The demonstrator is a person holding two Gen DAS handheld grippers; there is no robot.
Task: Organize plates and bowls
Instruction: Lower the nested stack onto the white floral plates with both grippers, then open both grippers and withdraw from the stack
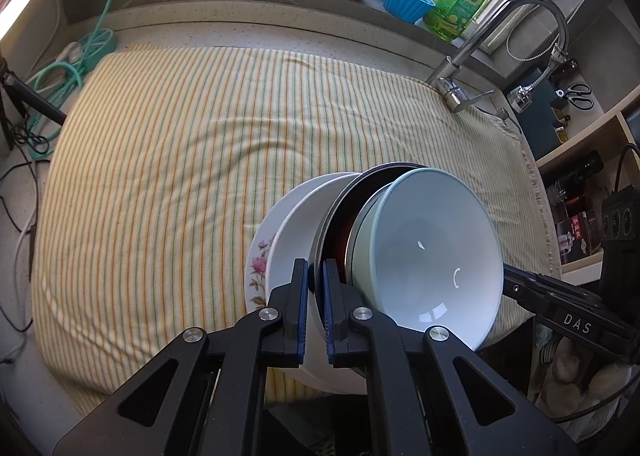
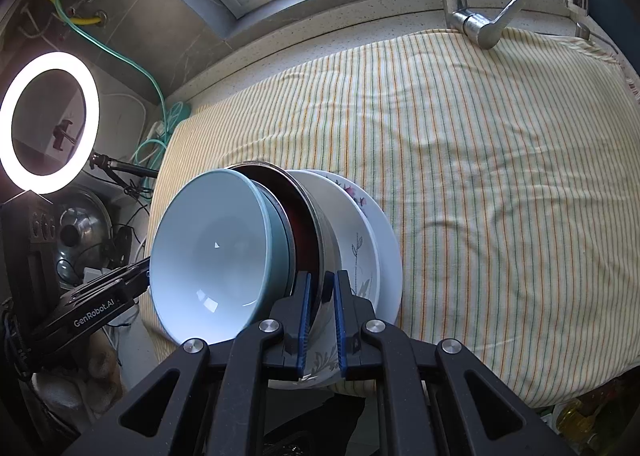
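Left gripper (image 1: 315, 308) clamped on steel bowl (image 1: 332, 224) rim; right gripper (image 2: 321, 320) clamped opposite; nested stack w/ pale blue bowl (image 1: 432, 252), floral plate (image 2: 360, 208) tilted over striped cloth (image 1: 180, 176); stacking seemingly done, placing left.

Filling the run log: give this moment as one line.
left tool: shut on steel bowl rim | right tool: shut on same rim | nested stack tilted over striped cloth

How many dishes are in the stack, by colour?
Light blue bowl: 1
Dark metal-rimmed bowl: 1
Plain white dish: 1
Flowered white plate: 1
Total: 4
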